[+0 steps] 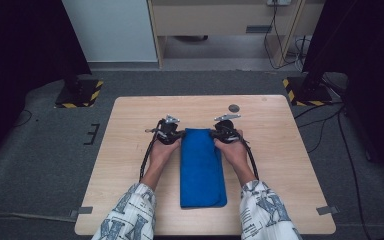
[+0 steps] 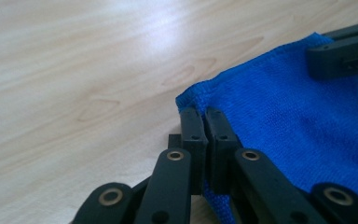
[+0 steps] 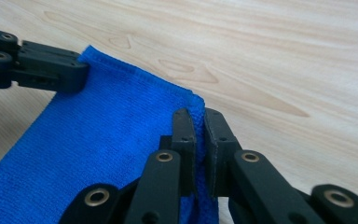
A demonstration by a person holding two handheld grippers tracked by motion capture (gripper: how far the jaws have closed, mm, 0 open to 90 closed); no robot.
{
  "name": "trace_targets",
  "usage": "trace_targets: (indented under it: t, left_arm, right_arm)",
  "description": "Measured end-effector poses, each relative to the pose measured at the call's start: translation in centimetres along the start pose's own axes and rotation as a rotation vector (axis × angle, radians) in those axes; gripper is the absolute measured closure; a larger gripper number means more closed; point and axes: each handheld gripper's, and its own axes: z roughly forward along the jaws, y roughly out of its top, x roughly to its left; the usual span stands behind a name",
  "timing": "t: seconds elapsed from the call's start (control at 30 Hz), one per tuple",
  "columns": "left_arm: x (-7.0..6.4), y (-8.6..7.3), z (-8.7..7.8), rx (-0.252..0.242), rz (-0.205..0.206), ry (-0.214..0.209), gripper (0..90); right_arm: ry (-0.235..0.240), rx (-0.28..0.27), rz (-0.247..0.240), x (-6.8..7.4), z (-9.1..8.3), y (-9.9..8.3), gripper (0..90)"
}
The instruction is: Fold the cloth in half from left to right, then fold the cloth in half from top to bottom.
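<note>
Patterned sleeves [image 1: 130, 212] enter the high view from below. Blue cloth [image 1: 201, 167], folded long, lies mid-table [image 1: 130, 110]; left gripper [image 1: 172, 134] and right gripper [image 1: 221, 134] pinch its two far corners. Small dark disc [image 1: 234, 108] sits beyond.

Left gripper view: jaws pressed together on the cloth's [image 2: 289, 116] corner edge; right gripper [image 2: 342, 51] clamps the other corner.

Right gripper view: jaws clamped on the cloth's [image 3: 88, 140] corner; left gripper [image 3: 42, 70] grips the opposite corner.
</note>
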Motion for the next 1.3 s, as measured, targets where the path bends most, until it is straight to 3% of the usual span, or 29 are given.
trace_targets:
  t: [0.43, 0.6, 1.03, 1.3]
  left_arm:
    - [-0.5, 1.4, -1.1, -0.041, 0.023, 0.018, 87.8]
    - [-0.2, 2.0, -1.6, -0.079, 0.009, 0.025, 87.7]
    - [0.9, 3.7, -2.9, -0.117, -0.002, 0.008, 87.7]
    - [0.2, 4.0, -3.7, -0.122, 0.032, 0.023, 87.9]
  right_arm:
    - [-0.016, -0.031, -0.031, -0.1, -1.4, 0.9, 84.6]
    - [-0.007, -0.061, -0.021, -0.3, -1.7, 1.8, 84.5]
    - [0.007, -0.118, 0.009, -0.6, -1.8, 3.6, 84.4]
    - [0.006, -0.138, -0.019, 0.0, -2.9, 3.8, 84.6]
